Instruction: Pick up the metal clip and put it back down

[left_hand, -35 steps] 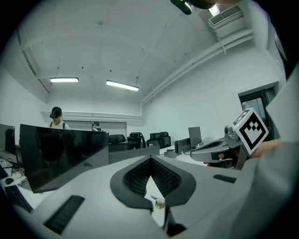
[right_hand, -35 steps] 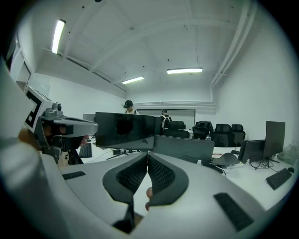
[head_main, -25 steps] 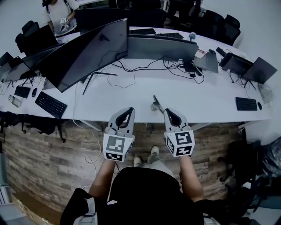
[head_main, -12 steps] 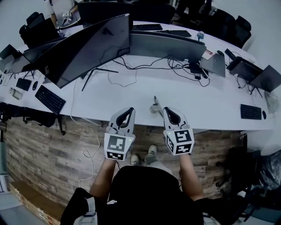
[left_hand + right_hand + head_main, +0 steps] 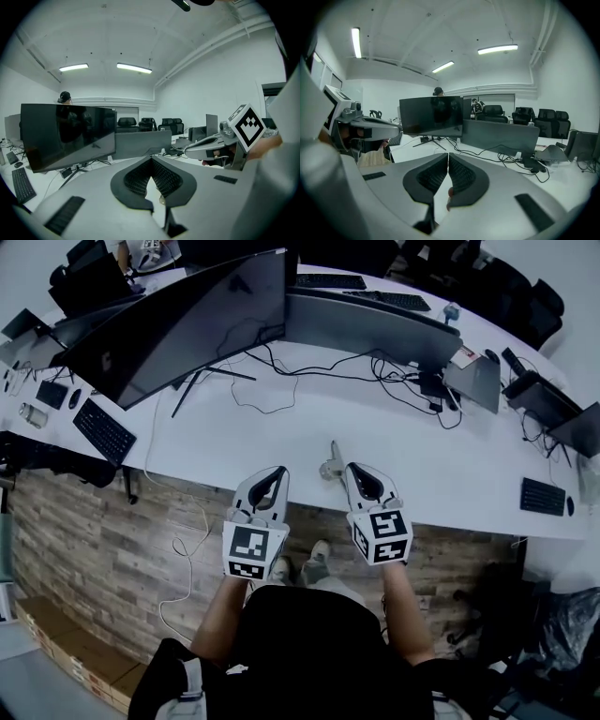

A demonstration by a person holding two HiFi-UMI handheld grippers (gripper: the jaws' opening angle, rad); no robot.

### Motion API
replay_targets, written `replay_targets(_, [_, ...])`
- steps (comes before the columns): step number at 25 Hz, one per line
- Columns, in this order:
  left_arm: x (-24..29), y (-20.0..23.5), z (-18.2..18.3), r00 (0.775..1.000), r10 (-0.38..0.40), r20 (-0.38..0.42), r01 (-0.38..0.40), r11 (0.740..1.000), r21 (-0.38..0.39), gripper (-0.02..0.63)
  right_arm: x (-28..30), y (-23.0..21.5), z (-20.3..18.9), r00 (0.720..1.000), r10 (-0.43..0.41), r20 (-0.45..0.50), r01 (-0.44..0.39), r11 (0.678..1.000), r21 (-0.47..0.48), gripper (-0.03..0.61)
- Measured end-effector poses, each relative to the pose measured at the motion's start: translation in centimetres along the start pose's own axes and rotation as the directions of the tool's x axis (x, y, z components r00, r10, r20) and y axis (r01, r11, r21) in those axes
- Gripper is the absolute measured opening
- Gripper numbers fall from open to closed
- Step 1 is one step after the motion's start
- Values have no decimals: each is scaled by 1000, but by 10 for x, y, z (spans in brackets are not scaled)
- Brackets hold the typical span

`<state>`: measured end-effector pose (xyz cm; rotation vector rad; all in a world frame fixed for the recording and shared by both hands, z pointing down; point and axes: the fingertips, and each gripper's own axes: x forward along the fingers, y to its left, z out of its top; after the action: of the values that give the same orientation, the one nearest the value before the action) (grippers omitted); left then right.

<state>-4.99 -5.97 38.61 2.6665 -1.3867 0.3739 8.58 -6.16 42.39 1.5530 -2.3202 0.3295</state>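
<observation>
White curved desk [image 5: 216, 446] holds shiny metal clip [image 5: 330, 465]; left gripper [image 5: 277, 472], right gripper [image 5: 352, 469]: ribbed pads pressed together.

Head cam stares steeply down at the desk [image 5: 281, 442]; both gripper views sit low, looking across it at the same monitors [image 5: 65, 133].

- Desk [image 5: 281, 442]: smooth matt white top.
- Floor [image 5: 84, 549], below desk: rough-grained wood planks.
- Monitor [image 5: 187, 324], on desk: glossy dark screen.
- Metal clip [image 5: 331, 465], at desk's near edge: bare grey metal.
</observation>
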Motion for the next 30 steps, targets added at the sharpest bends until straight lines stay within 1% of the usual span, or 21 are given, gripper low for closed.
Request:
replay_targets(11, [31, 16, -29, 995, 63, -78, -67, 997, -49, 12, 43, -12, -24, 992, 100, -82, -100, 995, 11, 26])
replay_targets(18, [46, 15, -49, 990, 70, -119, -79, 994, -75, 12, 67, -14, -44, 979, 147, -142, -151, 988, -17, 26])
replay_targets(25, [58, 14, -61, 988, 62, -141, -76, 992, -98, 12, 79, -10, -58, 960, 210, -187, -220, 975, -35, 26])
replay_targets(30, [64, 9, -71, 985, 54, -165, -70, 993, -94, 12, 82, -15, -76, 936, 248, -251, -265, 963, -39, 28])
